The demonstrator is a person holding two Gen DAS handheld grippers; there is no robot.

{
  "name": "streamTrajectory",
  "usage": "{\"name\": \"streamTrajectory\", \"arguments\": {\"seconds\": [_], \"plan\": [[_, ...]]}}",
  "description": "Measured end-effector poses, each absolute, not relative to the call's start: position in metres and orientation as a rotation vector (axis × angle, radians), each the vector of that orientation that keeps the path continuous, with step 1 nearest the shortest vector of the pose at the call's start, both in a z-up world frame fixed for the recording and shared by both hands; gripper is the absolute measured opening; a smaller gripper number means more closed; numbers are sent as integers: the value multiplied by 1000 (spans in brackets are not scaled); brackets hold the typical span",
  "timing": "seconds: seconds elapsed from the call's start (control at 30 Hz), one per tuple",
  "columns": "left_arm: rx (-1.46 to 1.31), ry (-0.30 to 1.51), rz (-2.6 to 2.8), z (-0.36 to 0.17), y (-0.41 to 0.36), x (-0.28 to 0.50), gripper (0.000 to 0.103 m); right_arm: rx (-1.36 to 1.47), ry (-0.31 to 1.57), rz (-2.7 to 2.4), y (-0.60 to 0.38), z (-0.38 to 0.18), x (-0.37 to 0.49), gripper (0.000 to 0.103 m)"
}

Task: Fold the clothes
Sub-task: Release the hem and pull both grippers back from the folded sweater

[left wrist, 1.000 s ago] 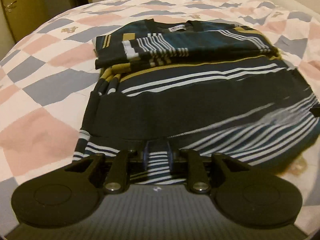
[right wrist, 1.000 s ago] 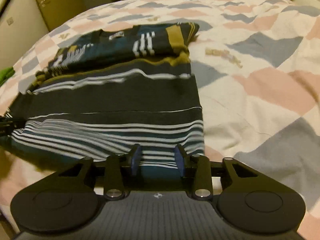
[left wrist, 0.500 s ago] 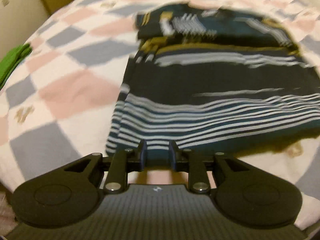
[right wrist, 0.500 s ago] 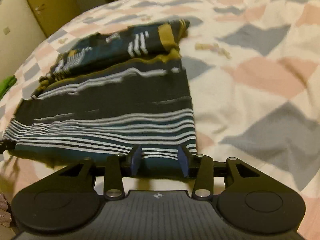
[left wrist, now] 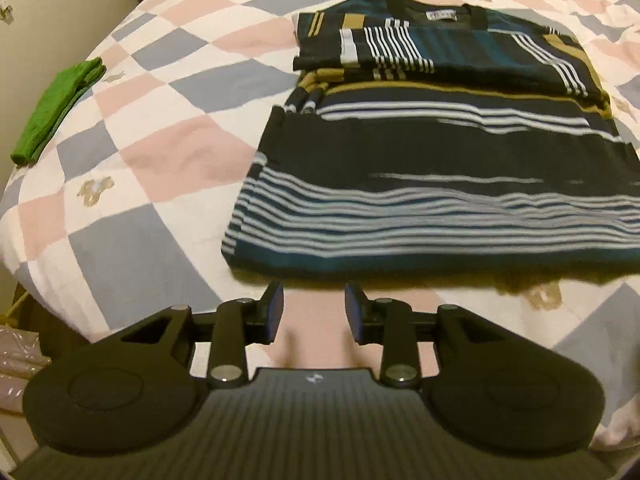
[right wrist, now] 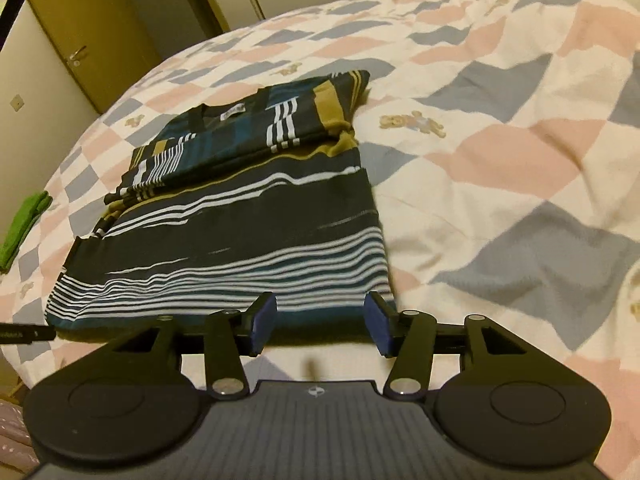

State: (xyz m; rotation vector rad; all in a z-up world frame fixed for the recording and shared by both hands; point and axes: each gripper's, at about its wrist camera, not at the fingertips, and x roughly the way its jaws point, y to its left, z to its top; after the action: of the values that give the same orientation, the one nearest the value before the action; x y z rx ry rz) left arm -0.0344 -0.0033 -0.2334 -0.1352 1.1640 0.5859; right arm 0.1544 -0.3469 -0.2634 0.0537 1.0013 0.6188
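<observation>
Two grippers hang empty over a bed whose patchwork quilt (left wrist: 168, 168) carries a half-folded garment. At far left, a folded green cloth (left wrist: 56, 110) lies near the quilt's edge, well apart from the work. The left gripper (left wrist: 314, 312) sits just short of the near hem of the striped sweater (left wrist: 440, 168), its blue-padded jaws parted and nothing between them. The sweater lies flat in the middle of the quilt, its sleeves already folded across the chest below the collar and label, forming a narrow band at the far end; the lower body stretches toward the cameras in one layer. Judging from that, the sleeve folds are done and the lengthwise fold, hem up to collar, is what remains, along with any smoothing. In the right wrist view the right gripper (right wrist: 318, 324) hovers over the sweater's (right wrist: 240, 216) near right corner, jaws spread wide and gripping nothing, with the hem showing between the pads. A second ago both grippers were closer in, jaws narrower and each set about the hem; half a second ago the left view was blurred with motion and its jaws were leaving the cloth. Now both have let go and drawn back, and the hem lies flat on the quilt.
</observation>
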Motion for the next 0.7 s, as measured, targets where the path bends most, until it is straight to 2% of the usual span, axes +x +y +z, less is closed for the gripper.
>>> {"name": "streamTrajectory", "arguments": {"seconds": [0.23, 0.7], "plan": [[-146, 1197, 567, -232, -16, -40, 33, 85, 1035, 600, -352, -253, 144, 61], [-140, 1213, 542, -235, -20, -32, 40, 84, 1095, 584, -344, -245, 145, 66]]}}
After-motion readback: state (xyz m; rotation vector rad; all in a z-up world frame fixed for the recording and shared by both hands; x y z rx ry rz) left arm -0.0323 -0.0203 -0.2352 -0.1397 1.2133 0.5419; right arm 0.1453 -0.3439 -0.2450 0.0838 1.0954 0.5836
